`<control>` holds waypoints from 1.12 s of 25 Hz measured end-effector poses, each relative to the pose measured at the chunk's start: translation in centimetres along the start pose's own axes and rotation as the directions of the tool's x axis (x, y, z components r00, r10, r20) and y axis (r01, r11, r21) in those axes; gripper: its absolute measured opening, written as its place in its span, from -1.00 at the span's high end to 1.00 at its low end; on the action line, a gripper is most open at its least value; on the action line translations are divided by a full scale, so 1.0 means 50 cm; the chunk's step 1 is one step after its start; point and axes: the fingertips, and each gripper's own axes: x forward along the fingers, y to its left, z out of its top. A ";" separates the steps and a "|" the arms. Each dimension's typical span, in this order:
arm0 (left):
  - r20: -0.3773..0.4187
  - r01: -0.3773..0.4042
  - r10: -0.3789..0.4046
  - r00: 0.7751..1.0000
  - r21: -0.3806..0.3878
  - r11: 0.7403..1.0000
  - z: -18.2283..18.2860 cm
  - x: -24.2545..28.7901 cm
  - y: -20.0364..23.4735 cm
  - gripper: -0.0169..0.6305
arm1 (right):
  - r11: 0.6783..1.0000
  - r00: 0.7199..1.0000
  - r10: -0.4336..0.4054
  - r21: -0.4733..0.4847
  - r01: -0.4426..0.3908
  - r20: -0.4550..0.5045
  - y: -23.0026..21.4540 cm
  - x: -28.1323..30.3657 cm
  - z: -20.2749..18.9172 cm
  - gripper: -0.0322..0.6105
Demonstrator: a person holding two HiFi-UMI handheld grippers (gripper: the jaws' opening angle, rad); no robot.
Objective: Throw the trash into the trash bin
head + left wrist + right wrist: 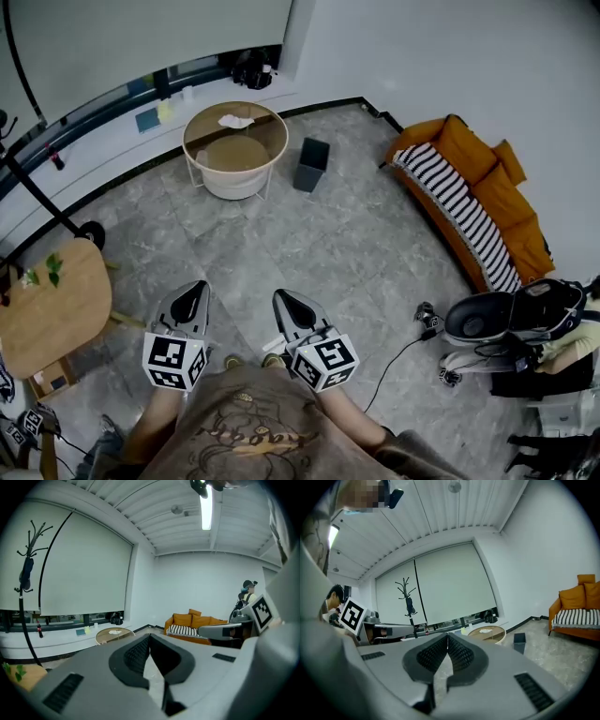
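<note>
While left gripper and right gripper hang closed, empty, what looks like crumpled paper lies on round side table, trash bin just beside. Risk: jaws arriving unopened could shove paper off.

No lettering could be read; the print on the person's shirt was too small to make out.

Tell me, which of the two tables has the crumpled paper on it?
The round glass-topped table beside the dark trash bin; white crumpled paper lies on its top. The wooden table at the left shows none.
</note>
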 end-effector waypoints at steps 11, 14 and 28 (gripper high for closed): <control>0.010 0.057 -0.057 0.998 0.021 0.998 -0.014 -0.007 0.033 0.89 | 0.994 0.994 -0.106 0.027 0.106 0.023 0.008 -0.017 -0.022 0.84; 0.013 0.058 -0.058 0.998 0.019 0.998 -0.015 0.005 0.053 0.89 | 0.994 0.994 -0.111 0.025 0.111 0.022 0.004 0.006 -0.029 0.84; -0.014 0.058 -0.058 0.998 -0.002 0.998 0.000 0.160 0.110 0.89 | 0.991 0.992 -0.123 0.052 0.121 0.028 -0.114 0.134 0.008 0.84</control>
